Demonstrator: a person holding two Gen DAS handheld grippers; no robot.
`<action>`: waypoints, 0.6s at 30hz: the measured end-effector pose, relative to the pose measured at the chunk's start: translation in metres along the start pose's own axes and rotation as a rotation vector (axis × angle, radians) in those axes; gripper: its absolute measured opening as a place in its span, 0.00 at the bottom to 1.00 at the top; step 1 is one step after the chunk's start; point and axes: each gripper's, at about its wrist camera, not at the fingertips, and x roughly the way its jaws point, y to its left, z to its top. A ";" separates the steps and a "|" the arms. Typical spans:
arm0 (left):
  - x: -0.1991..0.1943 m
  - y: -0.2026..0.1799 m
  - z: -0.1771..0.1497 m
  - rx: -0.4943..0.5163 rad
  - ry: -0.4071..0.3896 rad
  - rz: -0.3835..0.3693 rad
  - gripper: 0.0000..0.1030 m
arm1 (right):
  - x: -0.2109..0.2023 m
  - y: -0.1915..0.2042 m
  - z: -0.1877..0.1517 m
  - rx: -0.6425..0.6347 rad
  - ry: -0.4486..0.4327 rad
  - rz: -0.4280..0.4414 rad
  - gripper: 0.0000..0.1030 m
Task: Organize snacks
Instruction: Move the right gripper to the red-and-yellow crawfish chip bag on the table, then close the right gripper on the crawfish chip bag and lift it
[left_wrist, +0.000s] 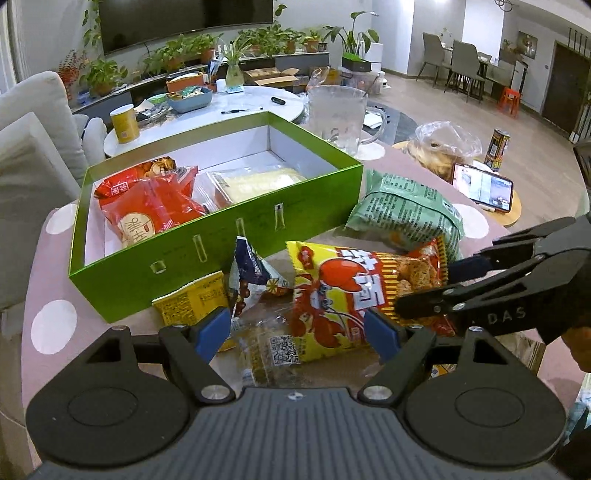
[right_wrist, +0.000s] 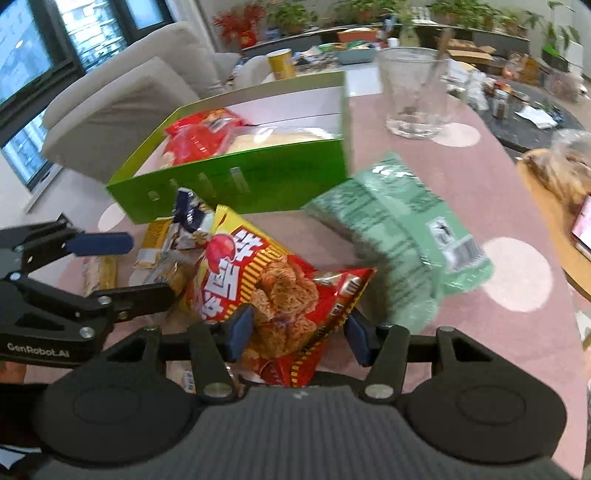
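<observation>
— Two claws, and what is each one doing?

— My right claw (right_wrist: 299, 336) is grasping the yellow-and-red snack bag (right_wrist: 258, 266) by one end. That end is filling the gap between the blue pads (right_wrist: 242, 332), and both pads are pressing against its edges. My left claw (left_wrist: 301, 330) is hanging released, jaws wide, over the bag's other end and a clear packet with a square code (left_wrist: 273, 350). I am not seeing its pads pressing on either one.

— Where is that bag lying?

— It is lying outside the green box (left_wrist: 221, 258), just in front of the box's long front wall, on the pink dotted tablecloth (left_wrist: 55, 258).

— What else is sitting near the box?

— A pale green bag (left_wrist: 406, 210) is resting by the box's front right corner, touching the snack bag. A dark blue packet (left_wrist: 251, 269) is leaning against the front wall, and a small yellow packet (left_wrist: 192, 302) is lying just beside it.

— And inside the box?

— Red bags (left_wrist: 147, 206) are filling the left end, with a pale yellow packet (left_wrist: 258, 181) lying beside them. A glass jug (left_wrist: 336, 114) is standing behind the box's far right corner.
</observation>
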 end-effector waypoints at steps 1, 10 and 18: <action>0.001 0.000 0.000 0.000 0.002 0.001 0.75 | 0.001 0.002 0.000 -0.011 -0.005 -0.002 0.59; 0.013 0.003 0.011 -0.002 0.017 -0.025 0.75 | 0.002 -0.011 0.001 0.016 0.000 0.042 0.59; 0.039 0.005 0.019 -0.042 0.071 -0.091 0.70 | 0.003 -0.014 0.003 0.018 -0.001 0.052 0.59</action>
